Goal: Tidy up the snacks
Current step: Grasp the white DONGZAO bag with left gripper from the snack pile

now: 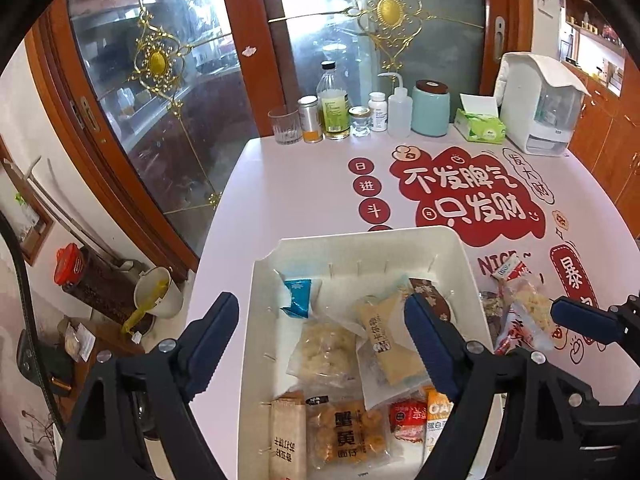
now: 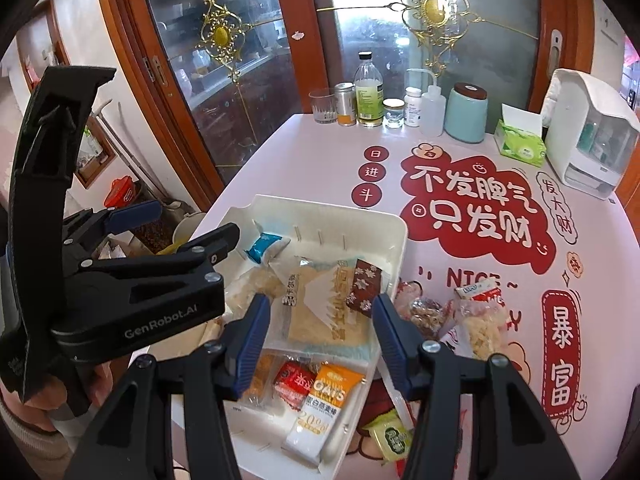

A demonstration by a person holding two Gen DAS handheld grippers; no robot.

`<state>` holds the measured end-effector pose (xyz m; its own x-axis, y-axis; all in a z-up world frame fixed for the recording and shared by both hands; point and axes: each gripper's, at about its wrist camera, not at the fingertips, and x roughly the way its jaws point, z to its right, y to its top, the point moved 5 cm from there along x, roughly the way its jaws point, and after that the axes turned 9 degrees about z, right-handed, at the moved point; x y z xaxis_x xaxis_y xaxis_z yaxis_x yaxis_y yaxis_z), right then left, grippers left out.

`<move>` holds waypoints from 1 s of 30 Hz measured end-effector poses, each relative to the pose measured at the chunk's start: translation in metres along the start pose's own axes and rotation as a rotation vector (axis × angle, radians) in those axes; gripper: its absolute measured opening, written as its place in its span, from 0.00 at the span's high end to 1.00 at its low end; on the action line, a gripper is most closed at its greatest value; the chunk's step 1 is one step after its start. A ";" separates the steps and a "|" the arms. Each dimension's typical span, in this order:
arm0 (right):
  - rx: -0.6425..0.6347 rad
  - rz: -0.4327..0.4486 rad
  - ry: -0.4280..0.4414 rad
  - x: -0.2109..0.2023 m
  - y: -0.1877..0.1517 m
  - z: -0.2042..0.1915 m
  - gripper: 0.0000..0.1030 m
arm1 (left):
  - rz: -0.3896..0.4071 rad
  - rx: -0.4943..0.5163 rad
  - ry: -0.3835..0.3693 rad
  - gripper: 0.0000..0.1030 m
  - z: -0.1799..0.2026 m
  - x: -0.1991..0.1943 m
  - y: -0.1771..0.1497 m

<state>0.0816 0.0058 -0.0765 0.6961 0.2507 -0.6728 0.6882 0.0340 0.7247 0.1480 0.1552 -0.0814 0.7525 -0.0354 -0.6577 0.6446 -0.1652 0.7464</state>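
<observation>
- Left wrist view: sits close above the near-left end of the white tray (image 1: 452, 248), looking steeply down and forward along the left claw (image 1: 316, 344).
- Right wrist view: close above the tray's (image 2: 394, 240) near-right corner, same heading; left claw (image 2: 184, 228) enters from the left.
- Shared: tray, the surface (image 1: 304, 188) beyond it, bottles (image 2: 369, 92) at the far edge.

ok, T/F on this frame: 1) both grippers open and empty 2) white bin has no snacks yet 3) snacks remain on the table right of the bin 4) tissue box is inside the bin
1) Left gripper and right gripper open, holding nothing: true.
2) White bin has no snacks: false, it holds several packets, including an oats packet.
3) Snacks right of the bin: true, a crisped-rice packet lies there.
4) Tissue box in the bin: false, it stands at the table's far edge.
</observation>
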 end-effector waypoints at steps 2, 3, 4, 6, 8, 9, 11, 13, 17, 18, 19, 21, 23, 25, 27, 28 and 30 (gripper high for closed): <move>0.006 0.007 -0.005 -0.007 -0.002 0.004 0.48 | 0.011 0.013 -0.006 0.18 0.006 -0.006 0.002; 0.010 0.010 -0.009 -0.010 -0.003 0.007 0.48 | 0.015 0.018 -0.010 0.18 0.009 -0.008 0.002; 0.016 0.014 -0.015 -0.015 -0.005 0.010 0.48 | 0.020 0.027 -0.016 0.18 0.014 -0.011 0.003; 0.025 0.019 -0.028 -0.022 -0.007 0.017 0.48 | 0.030 0.043 -0.030 0.17 0.023 -0.017 0.006; 0.035 0.025 -0.047 -0.031 -0.009 0.027 0.48 | 0.041 0.060 -0.043 0.17 0.032 -0.022 0.009; 0.041 0.030 -0.060 -0.036 -0.010 0.033 0.48 | 0.047 0.066 -0.049 0.16 0.036 -0.024 0.010; 0.049 0.039 -0.084 -0.046 -0.013 0.045 0.48 | 0.062 0.088 -0.067 0.16 0.046 -0.029 0.015; 0.059 0.051 -0.126 -0.059 -0.016 0.061 0.48 | 0.074 0.111 -0.082 0.14 0.056 -0.032 0.019; 0.081 0.057 -0.211 -0.077 -0.024 0.096 0.45 | 0.101 0.198 -0.107 0.13 0.082 -0.034 0.029; 0.090 0.055 -0.229 -0.080 -0.026 0.105 0.44 | 0.111 0.233 -0.112 0.13 0.091 -0.034 0.033; 0.101 0.052 -0.249 -0.083 -0.030 0.114 0.44 | 0.119 0.260 -0.119 0.13 0.098 -0.034 0.036; 0.134 0.043 -0.288 -0.089 -0.038 0.134 0.44 | 0.133 0.326 -0.135 0.12 0.115 -0.033 0.041; 0.164 0.031 -0.309 -0.090 -0.044 0.150 0.44 | 0.135 0.377 -0.155 0.12 0.131 -0.028 0.046; 0.201 0.018 -0.325 -0.091 -0.054 0.165 0.44 | 0.125 0.428 -0.181 0.12 0.148 -0.020 0.049; 0.223 0.007 -0.337 -0.089 -0.061 0.173 0.44 | 0.101 0.478 -0.210 0.12 0.164 -0.010 0.052; 0.233 0.001 -0.343 -0.088 -0.065 0.177 0.44 | 0.086 0.503 -0.227 0.12 0.173 -0.003 0.052; 0.249 -0.016 -0.358 -0.083 -0.073 0.183 0.44 | 0.044 0.547 -0.262 0.12 0.190 0.013 0.052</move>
<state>0.0107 -0.1950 -0.1010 0.6816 -0.1006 -0.7248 0.6974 -0.2104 0.6851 0.1651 -0.0409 -0.0703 0.6737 -0.2834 -0.6825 0.3989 -0.6380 0.6586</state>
